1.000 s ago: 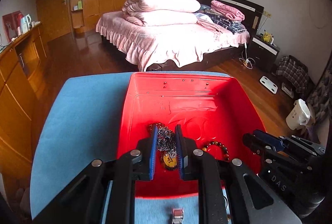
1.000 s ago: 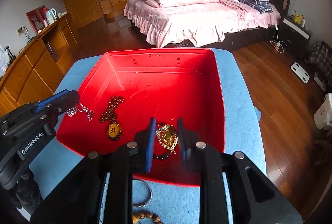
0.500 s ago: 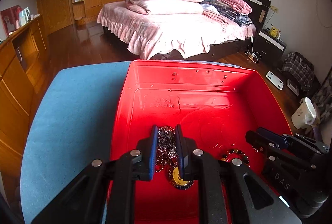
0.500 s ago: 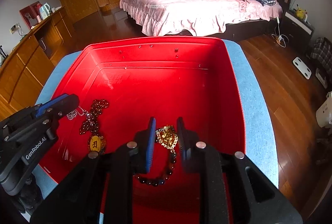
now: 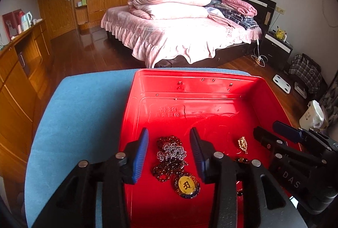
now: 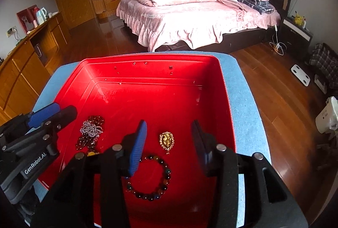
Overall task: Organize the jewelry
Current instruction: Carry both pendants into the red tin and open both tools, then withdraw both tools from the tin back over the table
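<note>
While both jaws open, left hand-held gripper (image 5: 169, 154) and right hand-held gripper (image 6: 169, 143) empty, necklaces (image 5: 171, 156) loose near red tray (image 5: 190, 84) front edge

Left claw (image 6: 52, 120) covers part of the gold medallion (image 6: 91, 153); raised lettering on the red tray (image 5: 166, 112) is too small to read.

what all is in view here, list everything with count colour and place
tray: one, red, on the blue pad
pad: one, blue, under the tray
necklace: one tangled heap, dark red beads with a silver chain, tray's left part
medallion: one, gold, at the heap's near end
pendant: one, gold, tray's right part
bracelet: one, dark mixed beads, just nearer than the pendant
bed: one, pink, behind
left hand-held gripper: one, black with blue pads, jaws opening, over the necklace without touching
right hand-held gripper: one, same colours, jaws opening, over pendant and bracelet
</note>
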`<state>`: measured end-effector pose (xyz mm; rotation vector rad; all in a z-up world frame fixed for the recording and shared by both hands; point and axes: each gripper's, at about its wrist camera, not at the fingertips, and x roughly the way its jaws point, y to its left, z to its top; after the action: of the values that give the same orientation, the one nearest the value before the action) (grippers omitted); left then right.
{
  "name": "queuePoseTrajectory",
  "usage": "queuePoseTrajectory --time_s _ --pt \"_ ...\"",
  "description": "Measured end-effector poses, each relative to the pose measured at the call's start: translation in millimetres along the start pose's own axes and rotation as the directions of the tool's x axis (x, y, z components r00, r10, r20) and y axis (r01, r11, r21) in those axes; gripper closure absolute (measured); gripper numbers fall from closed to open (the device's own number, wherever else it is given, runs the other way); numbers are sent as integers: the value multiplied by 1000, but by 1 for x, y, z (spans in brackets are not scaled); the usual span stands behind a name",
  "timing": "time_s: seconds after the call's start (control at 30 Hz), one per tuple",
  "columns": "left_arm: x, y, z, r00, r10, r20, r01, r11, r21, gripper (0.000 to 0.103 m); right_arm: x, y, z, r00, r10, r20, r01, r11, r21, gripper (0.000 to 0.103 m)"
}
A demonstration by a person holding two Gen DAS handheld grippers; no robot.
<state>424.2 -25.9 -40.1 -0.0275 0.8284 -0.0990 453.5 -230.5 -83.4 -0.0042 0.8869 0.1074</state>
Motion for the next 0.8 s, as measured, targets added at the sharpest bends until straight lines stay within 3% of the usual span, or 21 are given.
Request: queuePoseTrajectory --time_s 0.1,0.23,0.3,0.8 --pt "-8 1 -1 1000 21 23 -21 1000 5 48 -5 -1 -3 1000 -3 8 3 1000 0 55" --pt "-21 3 -7 999 23 40 -23 1000 5 44 -14 -2 -9 1000 -7 22 7 1000 3 52" --pt "-28 3 -12 998 22 52 -23 1000 5 35 -21 -2 -15 1000 -4 30 3 1000 6 51" --pt "-98 14 -58 994 2 110 -3 1000 10 34 -92 0 -66 993 65 100 -65 998 -3 51"
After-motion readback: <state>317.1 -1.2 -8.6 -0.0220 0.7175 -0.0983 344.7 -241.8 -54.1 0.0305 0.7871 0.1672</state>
